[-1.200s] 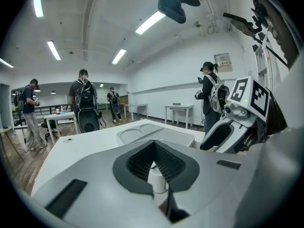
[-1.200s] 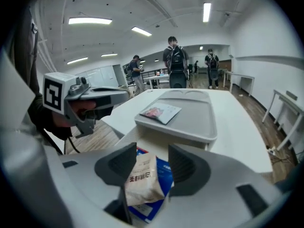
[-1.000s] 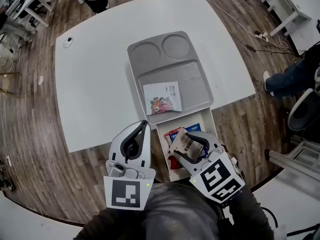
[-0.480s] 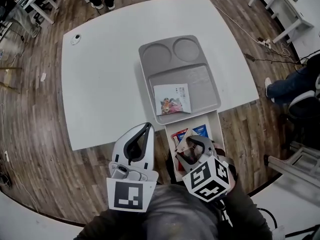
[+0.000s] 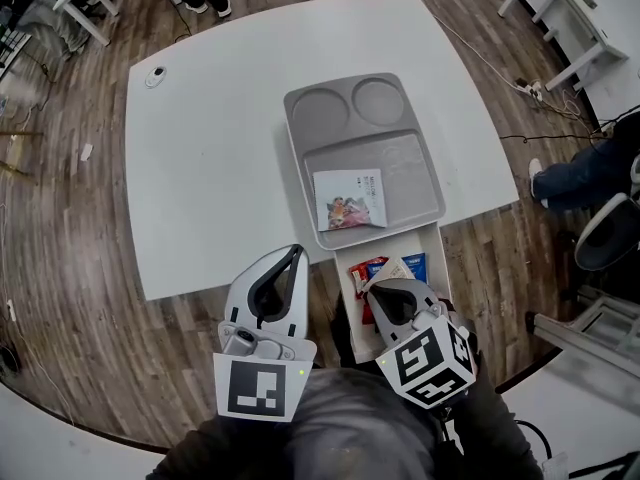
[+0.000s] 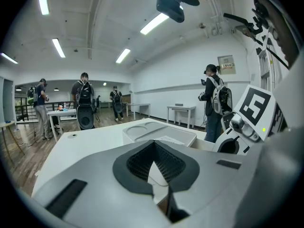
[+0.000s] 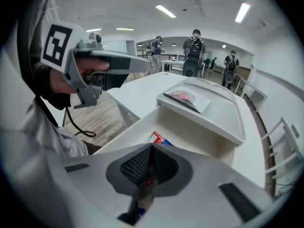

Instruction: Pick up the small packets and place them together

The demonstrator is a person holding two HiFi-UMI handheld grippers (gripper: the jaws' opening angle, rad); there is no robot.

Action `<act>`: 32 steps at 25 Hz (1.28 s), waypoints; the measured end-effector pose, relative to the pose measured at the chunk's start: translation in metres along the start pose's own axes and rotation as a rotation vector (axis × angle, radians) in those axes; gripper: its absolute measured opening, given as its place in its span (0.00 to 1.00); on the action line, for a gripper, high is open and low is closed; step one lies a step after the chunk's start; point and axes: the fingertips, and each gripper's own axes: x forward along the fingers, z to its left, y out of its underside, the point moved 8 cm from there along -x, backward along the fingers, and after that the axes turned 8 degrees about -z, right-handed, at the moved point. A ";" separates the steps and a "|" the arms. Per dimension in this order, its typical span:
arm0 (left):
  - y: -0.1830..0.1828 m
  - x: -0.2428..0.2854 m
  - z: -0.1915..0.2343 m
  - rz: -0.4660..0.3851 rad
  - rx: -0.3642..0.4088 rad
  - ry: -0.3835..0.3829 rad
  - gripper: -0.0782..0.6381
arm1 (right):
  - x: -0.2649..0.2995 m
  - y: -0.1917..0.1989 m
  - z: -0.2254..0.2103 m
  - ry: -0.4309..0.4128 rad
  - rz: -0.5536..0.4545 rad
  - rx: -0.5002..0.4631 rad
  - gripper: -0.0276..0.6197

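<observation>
Tightly between closed jaws of right tool (image 5: 386, 287), small packet (image 5: 396, 269).

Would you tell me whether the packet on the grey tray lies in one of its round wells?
No, the packet lies in the large rectangular compartment of the tray.

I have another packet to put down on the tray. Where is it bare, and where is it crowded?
Bare: on the tray, the big compartment right of and beyond the printed packet, plus both round wells. The table left of it too. Crowded: the drawer, with packets and the right gripper shut on one.
</observation>
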 end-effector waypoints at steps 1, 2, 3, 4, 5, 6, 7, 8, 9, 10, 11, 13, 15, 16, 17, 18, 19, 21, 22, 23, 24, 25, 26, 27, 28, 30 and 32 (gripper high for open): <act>0.000 0.001 0.000 0.000 0.001 0.004 0.11 | -0.004 -0.001 -0.002 -0.002 -0.010 0.011 0.05; 0.000 0.002 -0.001 -0.001 0.002 0.009 0.11 | -0.007 -0.001 -0.003 -0.003 -0.013 0.017 0.05; 0.000 0.004 -0.001 -0.002 0.004 0.014 0.11 | -0.009 -0.001 -0.005 -0.002 -0.012 0.019 0.05; 0.000 0.005 -0.002 -0.002 0.005 0.019 0.11 | -0.011 0.000 -0.006 0.000 -0.005 0.018 0.05; 0.000 0.007 -0.003 -0.002 0.005 0.024 0.11 | -0.013 0.000 -0.006 -0.001 0.003 0.014 0.08; 0.000 0.009 -0.004 -0.003 0.004 0.029 0.11 | -0.014 0.001 -0.006 -0.003 0.010 0.011 0.10; 0.000 0.011 -0.005 -0.005 0.004 0.034 0.11 | -0.015 0.002 -0.006 -0.008 0.015 0.009 0.12; 0.000 0.013 -0.006 -0.006 0.003 0.039 0.11 | -0.015 0.003 -0.005 -0.017 0.019 0.009 0.15; 0.001 0.015 -0.007 -0.007 0.002 0.043 0.11 | -0.015 0.003 -0.003 -0.029 0.022 0.010 0.17; 0.001 0.017 -0.008 -0.008 0.002 0.046 0.11 | -0.015 0.004 -0.002 -0.045 0.027 0.011 0.21; 0.001 0.018 -0.009 -0.009 0.003 0.050 0.11 | -0.014 0.005 0.000 -0.064 0.033 0.011 0.24; 0.000 0.021 -0.011 -0.010 0.006 0.056 0.11 | -0.011 0.009 0.004 -0.100 0.059 0.008 0.32; 0.000 0.022 -0.011 -0.010 0.009 0.059 0.11 | -0.007 0.014 0.006 -0.118 0.099 -0.007 0.37; 0.000 0.022 -0.011 -0.008 0.009 0.058 0.11 | -0.005 0.016 0.007 -0.120 0.118 -0.022 0.38; 0.000 0.022 -0.011 -0.006 0.008 0.056 0.11 | -0.003 0.018 0.008 -0.120 0.135 -0.038 0.38; 0.000 0.022 -0.011 -0.003 0.006 0.052 0.11 | -0.002 0.019 0.010 -0.119 0.148 -0.055 0.38; 0.000 0.022 -0.011 0.001 0.005 0.049 0.11 | 0.000 0.020 0.011 -0.117 0.159 -0.071 0.38; 0.001 0.021 -0.010 0.006 0.005 0.043 0.11 | 0.001 0.020 0.014 -0.119 0.173 -0.097 0.37; 0.002 0.022 -0.009 0.006 0.006 0.041 0.11 | 0.000 0.019 0.014 -0.120 0.177 -0.106 0.37; 0.002 0.022 -0.009 0.005 0.006 0.041 0.11 | 0.000 0.019 0.015 -0.119 0.180 -0.113 0.35; 0.002 0.022 -0.010 0.004 0.007 0.042 0.11 | 0.000 0.019 0.016 -0.115 0.182 -0.120 0.33; 0.002 0.022 -0.011 0.004 0.008 0.044 0.11 | -0.001 0.019 0.016 -0.105 0.182 -0.128 0.31; 0.002 0.022 -0.012 0.004 0.010 0.046 0.11 | -0.002 0.019 0.016 -0.091 0.178 -0.134 0.26; 0.002 0.023 -0.013 0.002 0.012 0.049 0.11 | -0.005 0.018 0.015 -0.075 0.170 -0.138 0.23; 0.001 0.023 -0.013 0.000 0.013 0.050 0.11 | -0.007 0.017 0.014 -0.061 0.156 -0.134 0.15; -0.001 0.023 -0.015 -0.005 0.017 0.051 0.11 | -0.012 0.014 0.011 -0.056 0.122 -0.108 0.07; -0.004 0.022 -0.016 -0.009 0.022 0.052 0.11 | -0.018 0.011 0.009 -0.062 0.096 -0.082 0.06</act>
